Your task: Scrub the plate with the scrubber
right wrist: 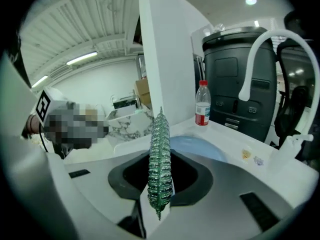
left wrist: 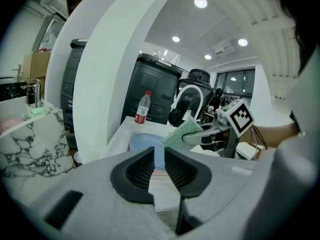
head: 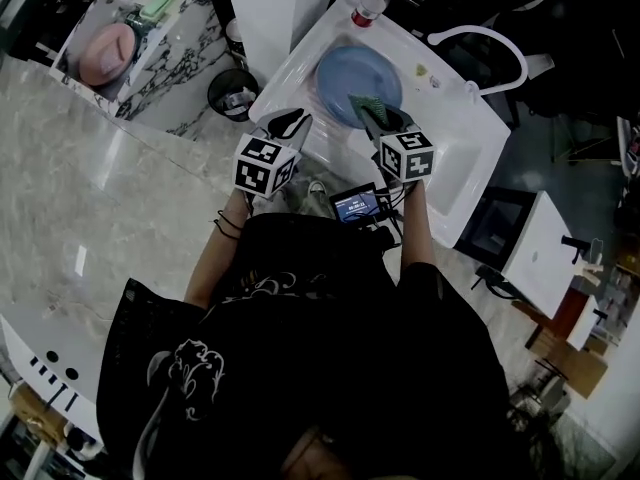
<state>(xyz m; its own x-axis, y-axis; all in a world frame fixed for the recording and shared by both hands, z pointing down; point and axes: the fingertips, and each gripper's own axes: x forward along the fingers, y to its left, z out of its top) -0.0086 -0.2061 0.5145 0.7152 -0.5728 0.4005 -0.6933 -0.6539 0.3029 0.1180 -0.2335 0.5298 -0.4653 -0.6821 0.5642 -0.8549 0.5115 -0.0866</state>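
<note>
Plate [head: 352, 80], blue, one; lies flat in the white sink [head: 452, 164], below a bottle [head: 371, 2] that stands on the far rim; nothing holds it.

Scrubber [head: 371, 109], green, thin and ribbed, one; pinched edge-on between the fingers of the right gripper [head: 386, 120], which are closed tight on its lower part, the rest standing free above them; it hangs over the plate's near-right edge; whether it touches cannot be told.

Left gripper [head: 288, 122], one; fingers a narrow slit apart with nothing between them; just beside the sink's near-left corner, pointed toward the plate but off it.

Stage, as judged: scrubber brought to the plate, scrubbing at or near its start.

Hazards, as judged: plate may slide or spin in the sink under a sideways stroke, since it lies loose and the left gripper does not steady it; the scrubber, limp and held by a small part, may fold over or pull out under hard pressure; a wide stroke toward the far rim could knock the bottle.
</note>
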